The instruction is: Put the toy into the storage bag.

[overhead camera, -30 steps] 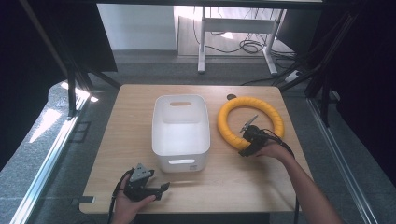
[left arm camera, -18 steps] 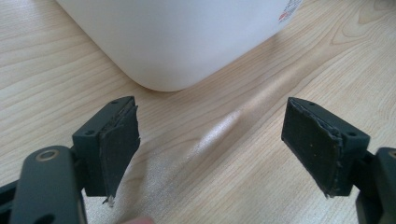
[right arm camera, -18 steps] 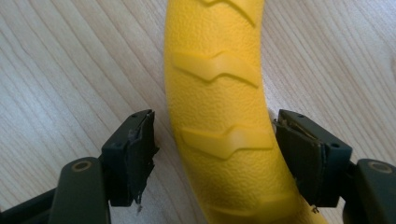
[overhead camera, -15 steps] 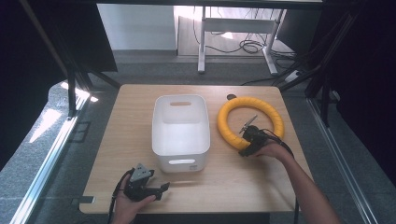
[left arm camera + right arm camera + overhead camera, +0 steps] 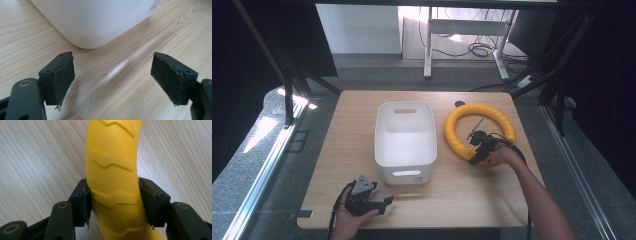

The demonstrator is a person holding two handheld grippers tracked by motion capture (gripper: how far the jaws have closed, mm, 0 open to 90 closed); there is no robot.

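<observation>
While nothing has moved: right hand-held gripper clamped on yellow ring, left hand-held gripper apart.

Right hand-held gripper: both black jaws pressed against the sides of a yellow ring, one pad each side. Ring surface pebbled, with raised zigzag ridges. It runs up and away over the pale wood counter. Pad edges look frayed, possibly worn.
</observation>
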